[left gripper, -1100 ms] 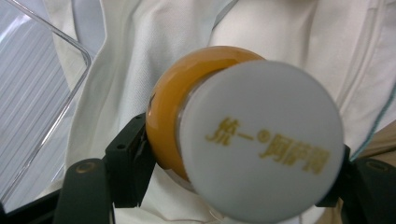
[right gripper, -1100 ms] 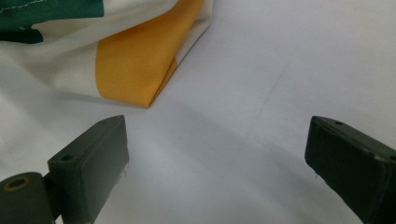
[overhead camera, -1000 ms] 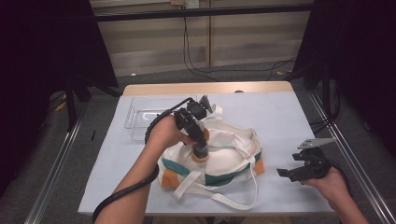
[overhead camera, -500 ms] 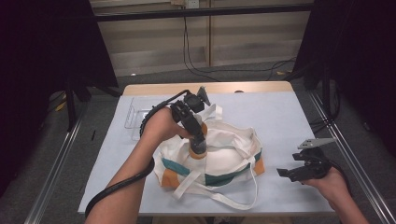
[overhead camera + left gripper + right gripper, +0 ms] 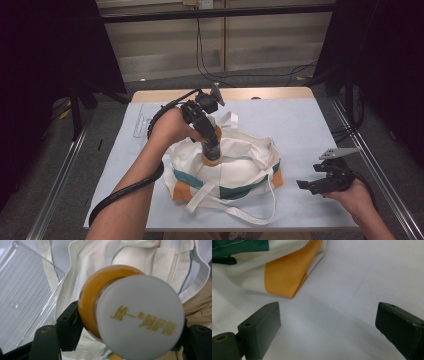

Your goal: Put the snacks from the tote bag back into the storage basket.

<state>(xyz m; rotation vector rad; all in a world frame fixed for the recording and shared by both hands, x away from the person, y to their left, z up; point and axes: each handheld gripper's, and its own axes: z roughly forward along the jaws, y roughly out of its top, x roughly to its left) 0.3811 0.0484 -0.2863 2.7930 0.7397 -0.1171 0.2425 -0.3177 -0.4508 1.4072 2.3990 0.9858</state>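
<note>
My left gripper (image 5: 210, 146) points down over a white canvas bag (image 5: 240, 170) with green and orange panels, and is shut on an orange bottle (image 5: 212, 154). In the left gripper view the bottle (image 5: 90, 297) faces me end-on, its white cap (image 5: 140, 317) printed with gold lettering, and both black jaws press its sides. The bag's opening (image 5: 85, 262) lies just behind it. My right gripper (image 5: 314, 184) rests low at the table's right side, open and holding nothing. In the right gripper view its jaws (image 5: 329, 325) stand wide apart over bare table, near the bag's orange corner (image 5: 284, 272).
A clear plastic tray (image 5: 142, 122) lies at the back left of the pale blue table cover (image 5: 300, 125), and appears beside the bag in the left gripper view (image 5: 25, 295). The bag's long straps (image 5: 250, 212) trail toward the front edge. Metal rails run along both table sides.
My left gripper has lifted a little with the orange bottle, up from the bag. The right gripper has stayed where it was.
</note>
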